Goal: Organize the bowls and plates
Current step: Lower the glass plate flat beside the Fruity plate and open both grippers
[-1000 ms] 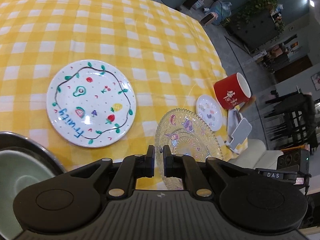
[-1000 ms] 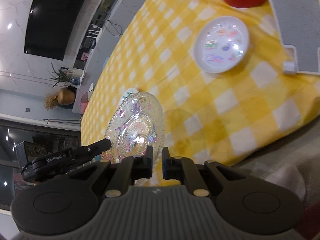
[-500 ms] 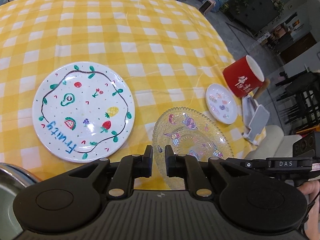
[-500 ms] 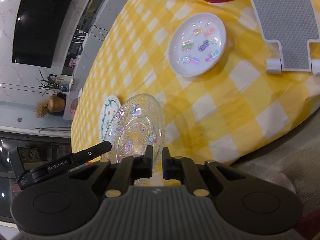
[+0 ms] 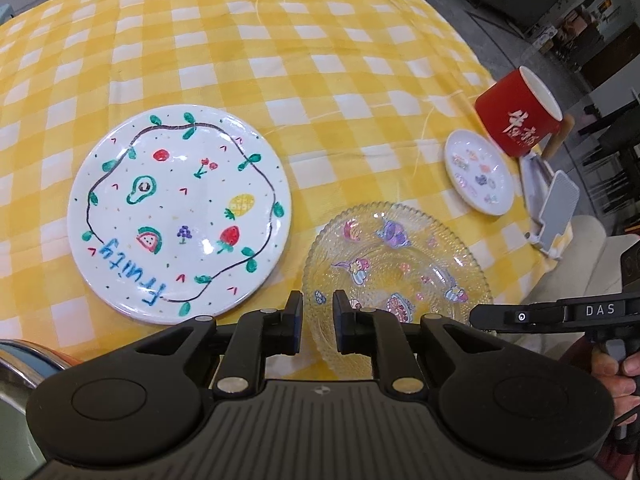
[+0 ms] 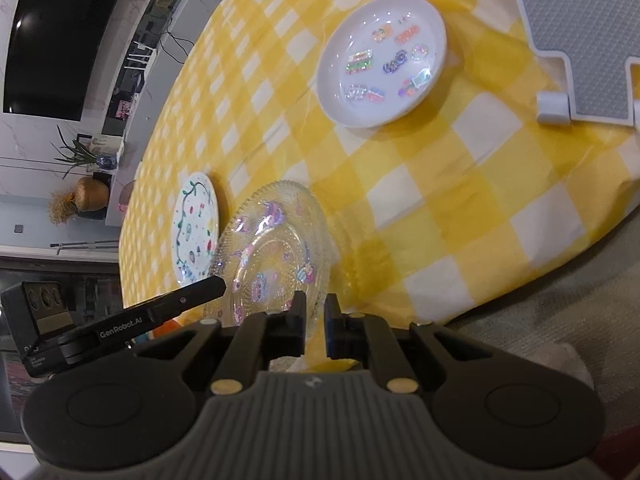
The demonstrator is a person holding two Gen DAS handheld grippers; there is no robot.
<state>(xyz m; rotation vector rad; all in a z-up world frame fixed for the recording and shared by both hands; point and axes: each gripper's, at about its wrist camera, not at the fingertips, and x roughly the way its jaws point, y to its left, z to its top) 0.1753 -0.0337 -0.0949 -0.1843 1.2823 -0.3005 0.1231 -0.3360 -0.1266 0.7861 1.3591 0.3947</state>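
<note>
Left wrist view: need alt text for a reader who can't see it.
The left gripper, jaws slightly apart with nothing between them, hovers at the near rim of a clear glass plate on a yellow checked tablecloth. A white fruit-painted plate lies left of it; a small white dish and red mug sit far right.

Under me lies a yellow and white checked tablecloth (image 5: 280, 60), draped over the table edge on my right side. Near that edge stands a red mug (image 5: 516, 114) with white characters on its side and a white inside. Just beside it a grey and white folding stand (image 5: 554, 208) sits on the cloth, its ribbed grey pad (image 6: 576, 36) tilted up. Past the far side of the table I see a large dark screen (image 6: 68, 16) on a pale marble wall, a spiky potted plant (image 6: 74, 154) and a round brown vase (image 6: 90, 194) holding dry stems.
</note>
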